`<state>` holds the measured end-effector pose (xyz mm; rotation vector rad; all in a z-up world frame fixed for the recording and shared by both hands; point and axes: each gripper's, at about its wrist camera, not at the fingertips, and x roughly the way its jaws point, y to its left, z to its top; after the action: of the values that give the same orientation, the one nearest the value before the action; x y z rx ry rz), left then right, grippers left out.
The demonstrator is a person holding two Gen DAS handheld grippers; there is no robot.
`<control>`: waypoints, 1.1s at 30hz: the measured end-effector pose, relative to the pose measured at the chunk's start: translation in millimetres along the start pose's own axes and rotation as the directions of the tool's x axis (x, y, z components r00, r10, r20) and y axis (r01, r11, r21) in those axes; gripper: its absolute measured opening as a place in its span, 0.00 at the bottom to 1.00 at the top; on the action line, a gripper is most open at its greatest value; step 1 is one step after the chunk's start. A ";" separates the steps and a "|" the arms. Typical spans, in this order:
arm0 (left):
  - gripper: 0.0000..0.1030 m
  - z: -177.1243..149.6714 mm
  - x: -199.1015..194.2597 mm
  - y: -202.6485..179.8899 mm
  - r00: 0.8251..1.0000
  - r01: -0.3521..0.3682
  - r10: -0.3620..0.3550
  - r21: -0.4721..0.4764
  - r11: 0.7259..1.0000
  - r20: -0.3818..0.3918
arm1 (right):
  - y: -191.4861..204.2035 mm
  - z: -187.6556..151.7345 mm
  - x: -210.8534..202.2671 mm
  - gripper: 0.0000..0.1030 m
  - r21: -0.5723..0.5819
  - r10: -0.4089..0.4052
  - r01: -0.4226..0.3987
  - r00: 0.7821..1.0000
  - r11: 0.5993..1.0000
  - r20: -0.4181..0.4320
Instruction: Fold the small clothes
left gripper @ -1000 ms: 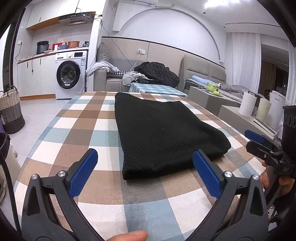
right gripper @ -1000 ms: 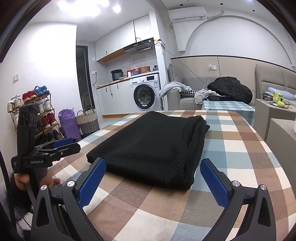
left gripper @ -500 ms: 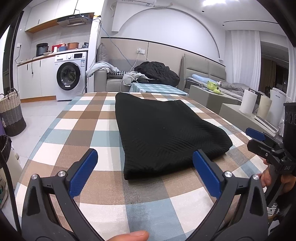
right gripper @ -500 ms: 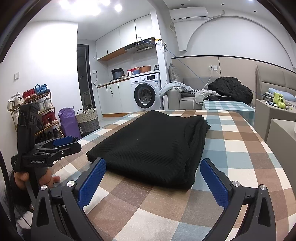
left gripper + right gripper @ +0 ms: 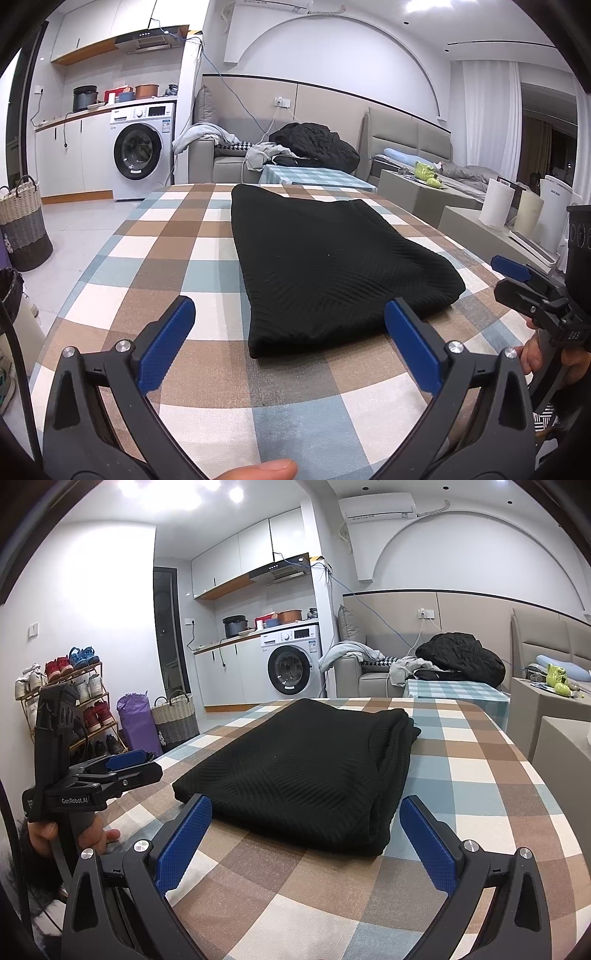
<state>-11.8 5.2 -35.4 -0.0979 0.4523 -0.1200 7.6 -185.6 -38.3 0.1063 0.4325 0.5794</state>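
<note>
A black knit garment (image 5: 325,258) lies folded into a long flat rectangle on the checked tablecloth (image 5: 177,240). In the right wrist view the same black garment (image 5: 306,771) shows its layered folded edge on the right. My left gripper (image 5: 290,317) hovers open just short of the garment's near end, with nothing between its blue pads. My right gripper (image 5: 306,819) is likewise open, held before the garment's near right corner. Each gripper also shows in the other's view: the right gripper (image 5: 517,273) at the far right and the left gripper (image 5: 125,764) at the left, both held in hands.
The checked tablecloth (image 5: 480,760) covers a table with rounded edges. Beyond it stand a washing machine (image 5: 142,155), a sofa with piled clothes (image 5: 310,146), a woven basket (image 5: 22,225) and a shoe rack (image 5: 70,705). Low grey tables (image 5: 424,192) stand to the right.
Both grippers have tilted or drawn back slightly, so the garment sits a little lower in each view. The garment itself has not moved and both grippers stay open.
</note>
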 end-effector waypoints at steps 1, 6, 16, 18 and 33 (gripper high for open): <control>0.99 0.6 0.5 0.5 1.000 -0.001 0.001 -0.001 1.000 -0.001 | 0.2 0.3 0.5 1.00 0.001 -0.001 0.001 1.000 1.000 -0.002; 0.99 -0.2 0.4 0.3 1.000 0.000 0.000 -0.003 1.000 0.000 | 0.3 0.1 0.8 1.00 0.001 0.000 0.000 1.000 1.000 -0.002; 0.99 0.6 0.7 1.3 1.000 -0.001 0.001 -0.003 1.000 0.001 | 0.7 0.2 0.7 1.00 -0.001 -0.001 0.001 1.000 1.000 -0.002; 0.99 -0.1 0.6 1.3 1.000 0.000 0.000 -0.002 1.000 0.000 | 0.9 -0.2 0.7 1.00 -0.002 0.000 0.000 1.000 1.000 -0.004; 0.99 -0.3 0.6 1.4 1.000 0.000 0.000 -0.002 1.000 0.001 | 1.0 -0.6 2.1 1.00 -0.003 0.002 -0.002 1.000 1.000 -0.007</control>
<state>-11.3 6.5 -36.1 -0.0998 0.4516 -0.1191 8.5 -183.6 -39.4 0.1021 0.4381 0.5825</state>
